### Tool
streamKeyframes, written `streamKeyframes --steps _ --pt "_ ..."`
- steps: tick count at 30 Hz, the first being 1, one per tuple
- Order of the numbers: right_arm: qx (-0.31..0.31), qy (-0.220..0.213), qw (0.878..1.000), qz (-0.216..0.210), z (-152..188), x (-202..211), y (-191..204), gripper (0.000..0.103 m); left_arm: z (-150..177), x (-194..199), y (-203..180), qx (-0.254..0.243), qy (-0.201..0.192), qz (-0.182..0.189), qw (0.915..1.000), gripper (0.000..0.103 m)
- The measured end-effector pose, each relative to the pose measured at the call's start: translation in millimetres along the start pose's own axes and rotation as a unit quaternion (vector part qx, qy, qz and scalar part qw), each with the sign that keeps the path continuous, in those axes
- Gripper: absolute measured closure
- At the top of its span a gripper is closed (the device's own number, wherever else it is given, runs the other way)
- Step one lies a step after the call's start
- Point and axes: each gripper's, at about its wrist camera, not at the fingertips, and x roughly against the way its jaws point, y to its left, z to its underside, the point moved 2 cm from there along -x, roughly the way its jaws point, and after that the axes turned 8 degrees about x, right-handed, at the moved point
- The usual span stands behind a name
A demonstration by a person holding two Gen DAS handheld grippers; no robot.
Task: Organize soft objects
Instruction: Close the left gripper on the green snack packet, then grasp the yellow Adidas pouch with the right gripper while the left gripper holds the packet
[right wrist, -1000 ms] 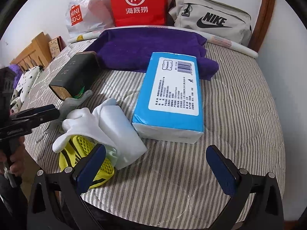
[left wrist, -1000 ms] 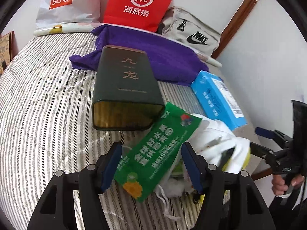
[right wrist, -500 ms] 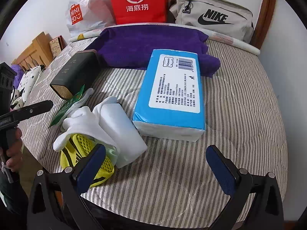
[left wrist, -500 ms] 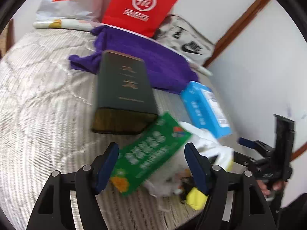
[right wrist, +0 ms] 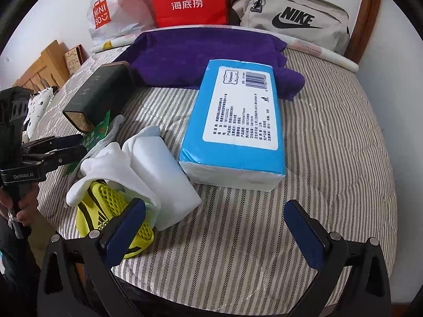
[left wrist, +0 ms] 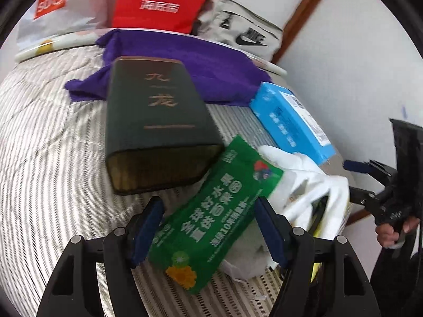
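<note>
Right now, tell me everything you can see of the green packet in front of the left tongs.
The green packet is a flat, glossy plastic sachet with white Chinese print, a fruit logo and a yellow flower at its near end. It lies diagonally on the striped bedcover, between the open pads of the left tongs, its far end overlapping the white cloth and reaching the dark box.

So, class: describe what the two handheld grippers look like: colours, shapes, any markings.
Both are black, angular frames with round silver screws. The left gripper and right gripper each carry two flat, dark blue pads on their fingers. From the right wrist view, the left gripper's body bears small pale lettering, "GenRobot.AI". No sleeves or cables can be made out.
</note>
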Motion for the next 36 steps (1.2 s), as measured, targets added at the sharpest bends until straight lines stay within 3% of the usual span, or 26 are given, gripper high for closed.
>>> streamKeyframes --steps 6,9,12,18,20,22,31,36 --pt "0.007 0.002 1.0 0.0 -1 -3 4 0.0 5 -4 -18 -0.042 0.008 -0.007 0.999 0.033" --pt "0.005 0.001 1.0 -0.001 0 -3 5 0.0 6 -5 -16 -0.031 0.002 -0.009 0.9995 0.034" --pt "0.004 0.0 1.0 -0.001 1 -1 5 0.0 8 1 -14 -0.018 -0.012 -0.004 0.9998 0.043" --pt "0.0 -0.009 1.0 -0.004 5 4 5 0.0 15 13 -13 0.002 -0.029 -0.028 0.9992 0.048" --pt "-0.001 -0.012 1.0 -0.007 6 7 5 0.0 16 20 -9 0.018 -0.036 -0.03 0.9987 0.051" --pt "0.001 -0.021 1.0 -0.012 7 12 7 0.0 17 27 -5 0.033 -0.037 -0.03 0.9983 0.074" --pt "0.028 -0.049 0.997 -0.044 13 21 27 0.0 22 25 -3 0.034 -0.03 -0.064 0.9969 0.072" --pt "0.035 -0.049 0.997 -0.054 17 19 34 0.0 27 24 6 0.045 -0.03 -0.095 0.994 0.058"
